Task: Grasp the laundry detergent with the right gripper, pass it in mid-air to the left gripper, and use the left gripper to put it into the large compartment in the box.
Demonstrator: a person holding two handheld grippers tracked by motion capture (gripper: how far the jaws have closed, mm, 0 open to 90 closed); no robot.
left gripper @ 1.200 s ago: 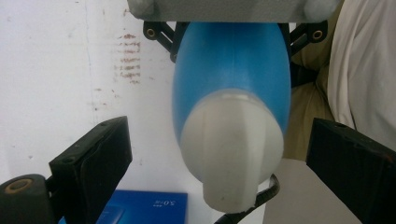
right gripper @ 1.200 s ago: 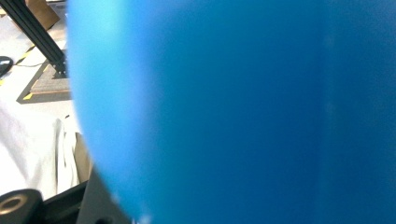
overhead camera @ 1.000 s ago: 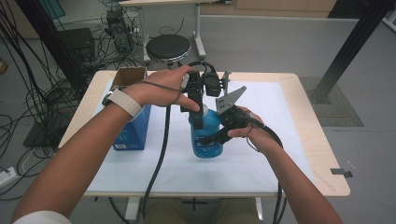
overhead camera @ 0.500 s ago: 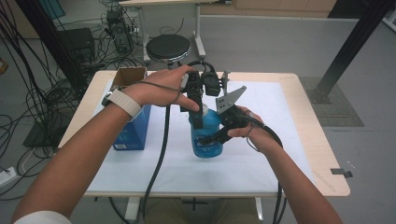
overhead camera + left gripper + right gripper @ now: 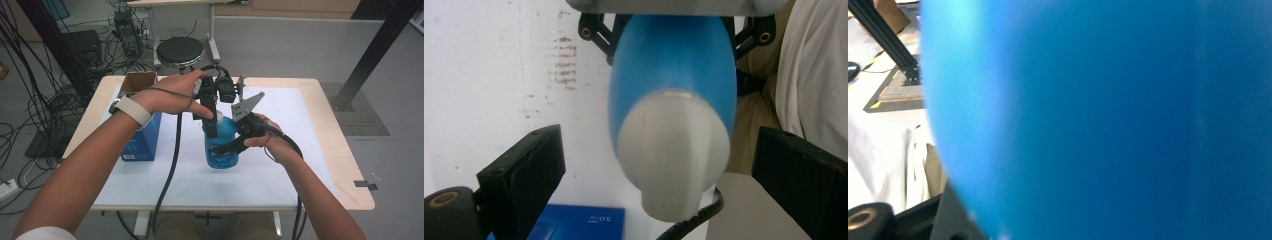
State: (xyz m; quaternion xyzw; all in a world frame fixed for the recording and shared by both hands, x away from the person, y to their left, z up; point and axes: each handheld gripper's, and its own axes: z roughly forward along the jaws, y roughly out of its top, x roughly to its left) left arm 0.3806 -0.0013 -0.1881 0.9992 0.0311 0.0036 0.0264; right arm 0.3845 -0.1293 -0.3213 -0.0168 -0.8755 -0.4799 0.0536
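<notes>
Right gripper (image 5: 234, 146) clamps blue bottle (image 5: 221, 145) body at frame center; left gripper (image 5: 659, 170) hangs open around white cap (image 5: 672, 150). Center jaws, close squarely before twisting.

A bottle (image 5: 221, 145) stands mid-table (image 5: 310, 185), a box (image 5: 142, 135) apparently at its left edge.

A blue box (image 5: 142, 142) stands on the white sheet (image 5: 150, 185) that covers the wooden table (image 5: 345, 165), near its left edge. An open cardboard box (image 5: 137, 82) sits just behind it, possibly touching. Beyond the table, a round black stool (image 5: 180, 50) stands on the grey floor (image 5: 300, 45), and dark cables (image 5: 45, 100) trail at the left.
</notes>
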